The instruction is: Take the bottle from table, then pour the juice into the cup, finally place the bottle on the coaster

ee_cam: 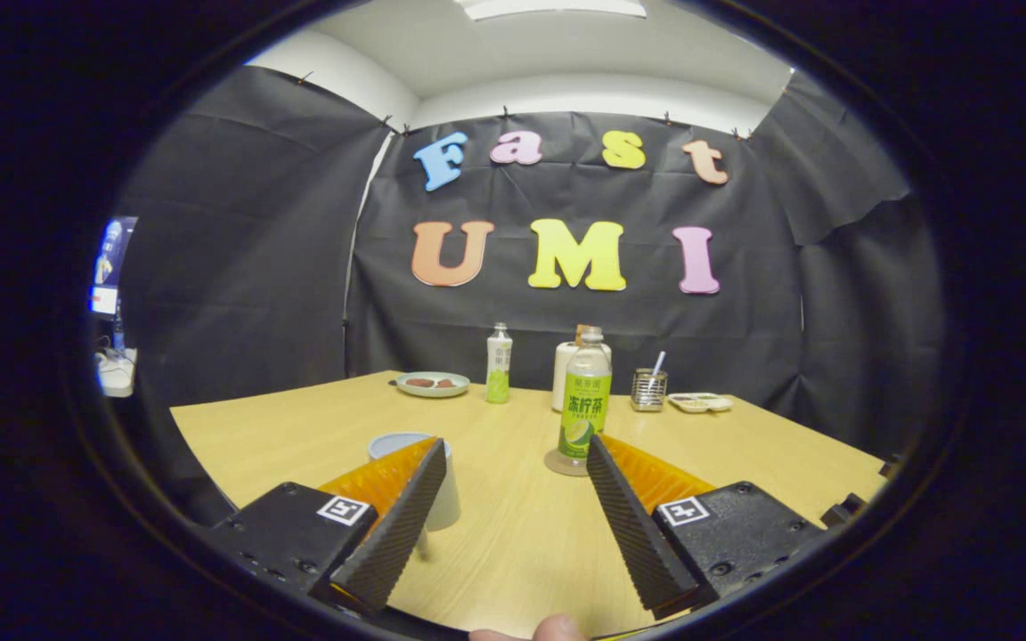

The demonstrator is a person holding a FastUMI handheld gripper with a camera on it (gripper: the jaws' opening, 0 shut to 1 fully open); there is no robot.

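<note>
I've got the gripper (513,485) hanging over the near part of the table (299,436), fingers spread wide w/ nothing between them but bare wood. The bottle (585,396) stands upright just ahead of the right finger (633,525), a bit inside its tip, green label facing me, cap on; liquid level I can't tell thru the label. It sits on a round coaster (559,465) whose edge peeks out at the bottle's base on the left side. The cup (442,499) is on the table behind the left finger (393,525), partly hidden by it; I see its pale rim above the fingertip & a strip of its side to the right of the finger. What's inside the cup I can't tell. Bottle & cup are apart, w/ open tabletop between them. Farther back, near the wall: a small plate (433,384) w/ dark bits on it, a slimmer 2nd bottle (498,363) just right of that plate, a white container (564,374) directly behind the main bottle & partly blocked by it, a small holder (648,390) w/ a stick poking out, & a flat dish (700,402) next to it on the right. A fingertip (557,628) shows at the very bottom, below the gap between the fingers.
</note>
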